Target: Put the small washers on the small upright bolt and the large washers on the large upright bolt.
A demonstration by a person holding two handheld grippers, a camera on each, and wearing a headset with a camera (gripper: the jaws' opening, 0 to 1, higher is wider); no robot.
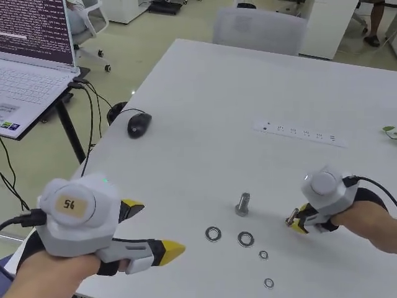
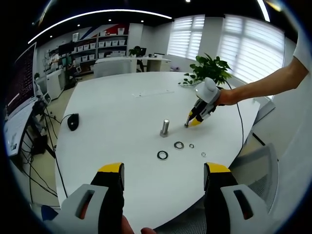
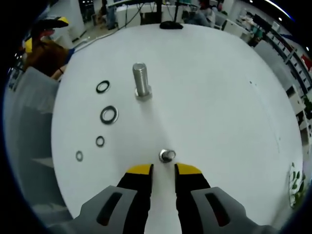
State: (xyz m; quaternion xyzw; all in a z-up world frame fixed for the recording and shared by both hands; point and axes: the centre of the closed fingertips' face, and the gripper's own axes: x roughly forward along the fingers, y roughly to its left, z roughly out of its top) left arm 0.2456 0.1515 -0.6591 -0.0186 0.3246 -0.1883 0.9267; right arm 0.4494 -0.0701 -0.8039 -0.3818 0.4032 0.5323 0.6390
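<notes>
Left gripper (image 1: 154, 227) nearest, jaws wide, empty, parked aside. Right gripper (image 3: 164, 168) slightly parted, gripping nothing, tips just behind small bolt (image 3: 167, 155), likely standing it upright. Washers (image 3: 109, 114) loose on desk (image 3: 224, 97) beside large bolt (image 3: 141, 79).

This is an open-plan office with a lab side to it. A large white surface (image 1: 205, 93) carries a computer mouse (image 1: 139, 124) and a white power strip (image 1: 301, 133), with a grey office chair (image 1: 259, 30) drawn up at its far edge. Beside it a laptop (image 1: 31, 68) on a stand shows lines of terminal text. The left gripper view shows shelves (image 2: 102, 41) of storage bins, more desks (image 2: 131, 62), window blinds (image 2: 248, 46) and a potted plant (image 2: 210, 70).
</notes>
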